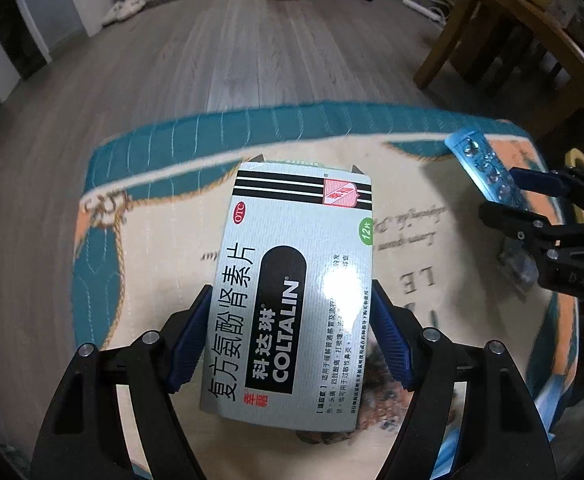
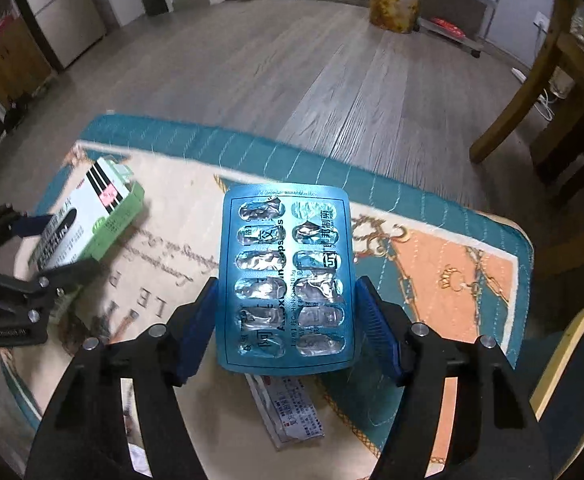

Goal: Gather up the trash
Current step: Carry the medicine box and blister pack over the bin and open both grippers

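Note:
My left gripper (image 1: 292, 344) is shut on a grey-white Coltalin medicine box (image 1: 296, 288) and holds it above a patterned cloth-covered table (image 1: 144, 208). The box also shows in the right wrist view (image 2: 88, 220), with a green side. My right gripper (image 2: 286, 324) is shut on an empty blue blister pack (image 2: 286, 276), held above the same table. In the left wrist view the blister pack (image 1: 480, 168) and the right gripper (image 1: 532, 200) are at the right edge. A flat silver-white sachet (image 2: 288, 412) lies on the cloth under the right gripper.
A yellow-rimmed round container (image 2: 572, 368) sits low at the right of the table. A wooden table and legs (image 2: 532, 92) stand at the right. A yellow patterned bin (image 2: 394, 0) stands on the wooden floor far ahead. Cabinets (image 2: 60, 12) line the left wall.

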A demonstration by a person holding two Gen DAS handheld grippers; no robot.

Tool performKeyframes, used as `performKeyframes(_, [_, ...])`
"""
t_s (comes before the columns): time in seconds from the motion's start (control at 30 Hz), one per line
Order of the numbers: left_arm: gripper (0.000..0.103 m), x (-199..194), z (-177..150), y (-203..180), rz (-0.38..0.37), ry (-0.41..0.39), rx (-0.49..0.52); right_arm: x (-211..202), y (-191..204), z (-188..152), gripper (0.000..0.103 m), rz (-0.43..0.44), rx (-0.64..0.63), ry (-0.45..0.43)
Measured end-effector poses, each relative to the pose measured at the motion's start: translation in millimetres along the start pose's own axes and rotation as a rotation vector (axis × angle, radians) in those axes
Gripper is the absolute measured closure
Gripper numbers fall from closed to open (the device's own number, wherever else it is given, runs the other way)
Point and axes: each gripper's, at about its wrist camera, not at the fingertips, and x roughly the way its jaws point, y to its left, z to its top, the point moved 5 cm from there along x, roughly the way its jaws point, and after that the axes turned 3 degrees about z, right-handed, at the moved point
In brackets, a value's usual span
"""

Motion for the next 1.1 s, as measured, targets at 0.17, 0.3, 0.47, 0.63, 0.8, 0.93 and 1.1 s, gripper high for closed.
performKeyframes(0.17, [0.028,-12,5,-10,0.004,-0.046,0.020,-24,-3,2,0.036,-0.010,0.003,-0.038])
performKeyframes(0.3, [0.028,-28,6,-20,0.002,-0.077,0.028,-46,-10,-3,0.036,-0.028,0.025,-0.064])
performKeyframes(0.47, [0.028,-49,14,-44,-0.014,-0.135,0.062,-86,-33,-14,0.036,-0.050,0.075,-0.114])
performKeyframes(0.63, [0.028,-64,23,-81,-0.034,-0.185,0.095,-127,-67,-28,0.036,-0.075,0.136,-0.167])
performKeyframes(0.8, [0.028,-83,31,-126,-0.062,-0.238,0.146,-159,-101,-51,0.036,-0.119,0.214,-0.195])
performKeyframes(0.93, [0.028,-92,39,-177,-0.120,-0.273,0.200,-178,-152,-77,0.036,-0.150,0.341,-0.193])
performKeyframes(1.1, [0.028,-86,39,-247,-0.186,-0.268,0.302,-188,-218,-118,0.036,-0.194,0.491,-0.158])
